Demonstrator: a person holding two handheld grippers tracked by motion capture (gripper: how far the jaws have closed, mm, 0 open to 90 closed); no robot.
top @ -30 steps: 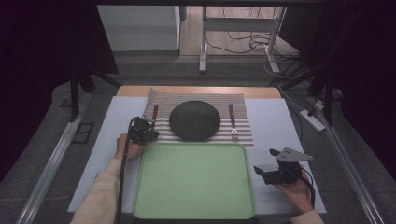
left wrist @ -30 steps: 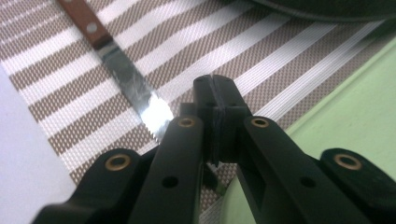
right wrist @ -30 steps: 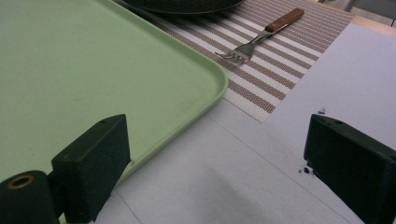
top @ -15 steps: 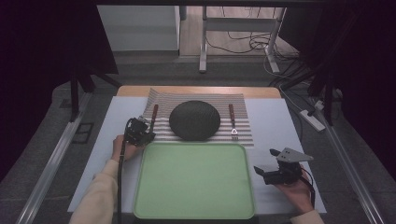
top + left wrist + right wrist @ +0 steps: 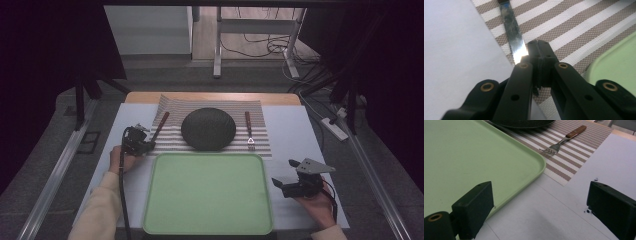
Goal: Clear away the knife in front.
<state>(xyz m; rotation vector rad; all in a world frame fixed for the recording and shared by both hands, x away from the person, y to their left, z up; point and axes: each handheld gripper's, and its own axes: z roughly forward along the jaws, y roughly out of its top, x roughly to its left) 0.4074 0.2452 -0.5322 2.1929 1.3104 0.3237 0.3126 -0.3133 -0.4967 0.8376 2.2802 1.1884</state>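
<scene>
High view: the left gripper at nine o'clock covers the knife tip on the striped mat. Left gripper view: jaws closed beside the blade; grasp unclear. Right gripper view: jaws wide, fork at one o'clock, green tray cropped.

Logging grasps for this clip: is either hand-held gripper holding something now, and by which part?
The left hand-held gripper is shut beside the knife blade's tip; whether it pinches the tip cannot be told. The right hand-held gripper is open, holding nothing.
</scene>
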